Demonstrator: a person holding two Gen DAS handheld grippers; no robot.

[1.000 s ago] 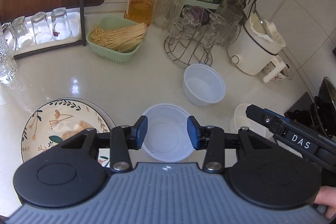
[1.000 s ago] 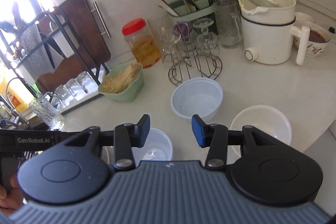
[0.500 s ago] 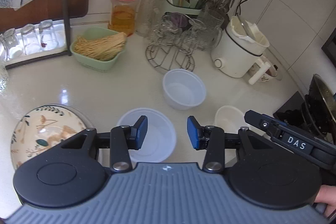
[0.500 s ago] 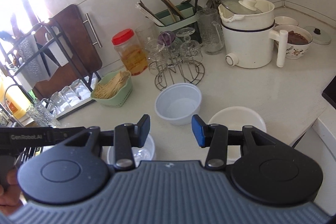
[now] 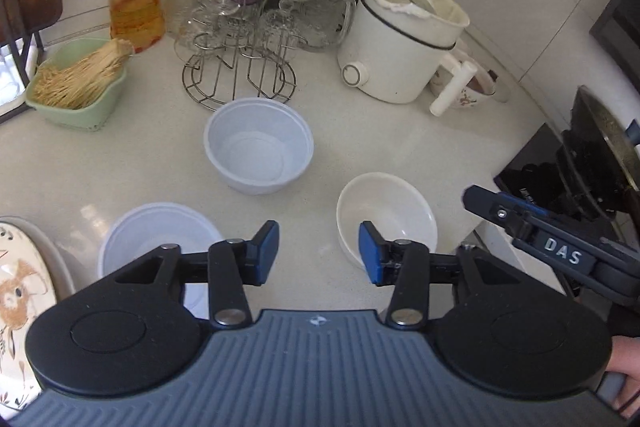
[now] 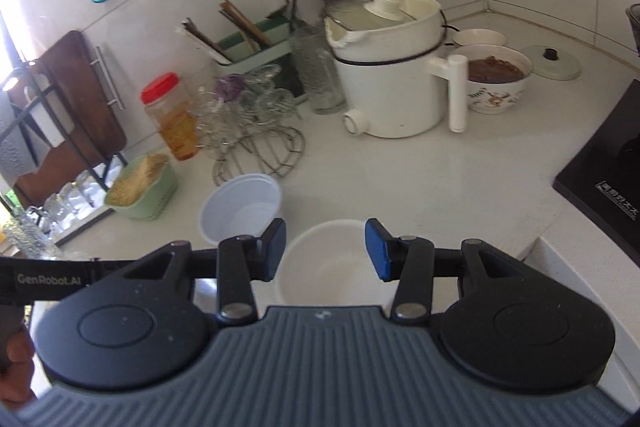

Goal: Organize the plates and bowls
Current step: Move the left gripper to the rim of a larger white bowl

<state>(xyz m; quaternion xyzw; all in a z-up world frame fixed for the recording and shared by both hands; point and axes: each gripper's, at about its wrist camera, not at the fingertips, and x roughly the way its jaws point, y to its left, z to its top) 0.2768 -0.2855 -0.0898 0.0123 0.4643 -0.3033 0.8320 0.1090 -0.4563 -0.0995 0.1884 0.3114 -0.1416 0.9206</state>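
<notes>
Three bowls are left loose and apart on the white countertop, which suggests sorting is not yet begun: a deep white plastic bowl toward the back, a shallow plastic bowl at the near left, and a white ceramic bowl at the near right. A patterned plate is seen at the far left edge, probably where a stack would be built. The left gripper is held spread and empty, its jaws just widened, over bare counter between the shallow bowl and the ceramic bowl, whose near rim lies just behind the right fingertip. The right gripper is likewise spread and empty, and the ceramic bowl is framed between its fingers, seemingly lined up for a rim grasp; contact cannot be seen.
</notes>
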